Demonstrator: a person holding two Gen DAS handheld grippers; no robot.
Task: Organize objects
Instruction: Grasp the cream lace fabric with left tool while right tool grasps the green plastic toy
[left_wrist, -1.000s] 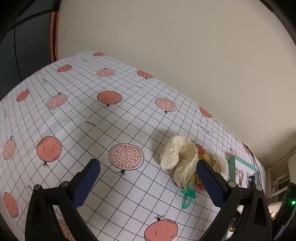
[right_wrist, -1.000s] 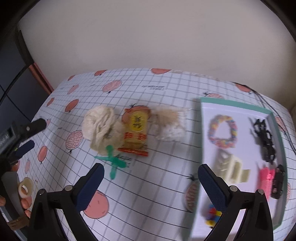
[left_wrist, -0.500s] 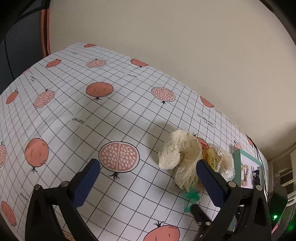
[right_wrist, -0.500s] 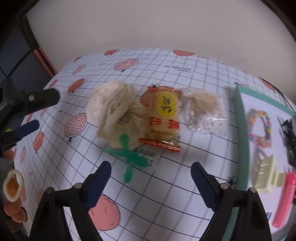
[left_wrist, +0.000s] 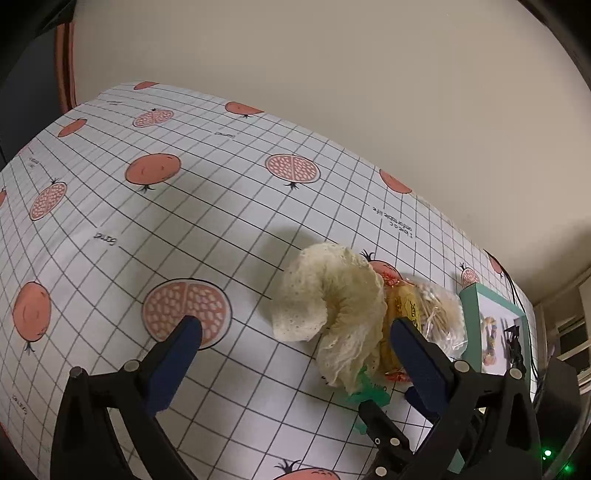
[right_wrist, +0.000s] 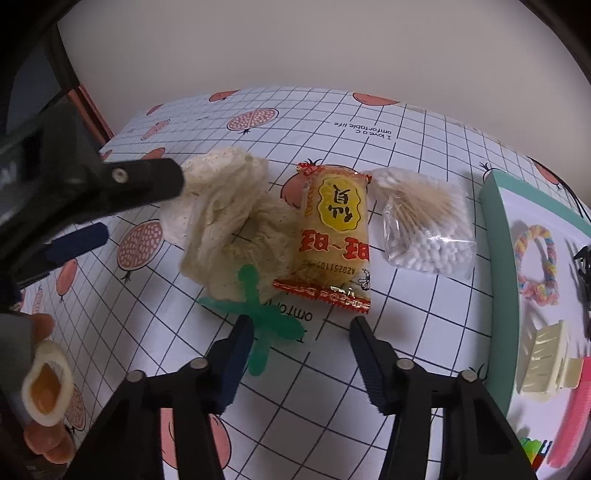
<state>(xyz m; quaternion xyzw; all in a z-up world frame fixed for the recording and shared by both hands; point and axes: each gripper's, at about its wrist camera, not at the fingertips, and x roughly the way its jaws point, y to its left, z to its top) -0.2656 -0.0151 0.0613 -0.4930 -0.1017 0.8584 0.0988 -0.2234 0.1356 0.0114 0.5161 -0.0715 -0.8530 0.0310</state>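
Observation:
A cream lace cloth (right_wrist: 221, 218) (left_wrist: 328, 302) lies crumpled mid-table. Beside it rest a yellow snack packet (right_wrist: 334, 236) (left_wrist: 400, 310), a clear bag of cotton swabs (right_wrist: 424, 225) (left_wrist: 439, 314) and a green plastic cross-shaped clip (right_wrist: 258, 314) (left_wrist: 365, 391). My right gripper (right_wrist: 301, 339) is open, low over the table, its left finger over the green clip, just short of the packet. My left gripper (left_wrist: 295, 339) is open, close in front of the cloth, and its black finger (right_wrist: 110, 184) shows in the right wrist view.
A teal-rimmed tray (right_wrist: 495, 206) (left_wrist: 471, 317) at the right holds a pastel bracelet (right_wrist: 535, 266), a cream hair claw (right_wrist: 546, 362), a pink comb (right_wrist: 569, 417) and black clips. The wall runs along the table's far edge. A person's hand (right_wrist: 44, 387) is at lower left.
The right gripper has come forward and down toward the packet and green clip, its jaws a little narrower. The left gripper has drawn closer to the cloth.

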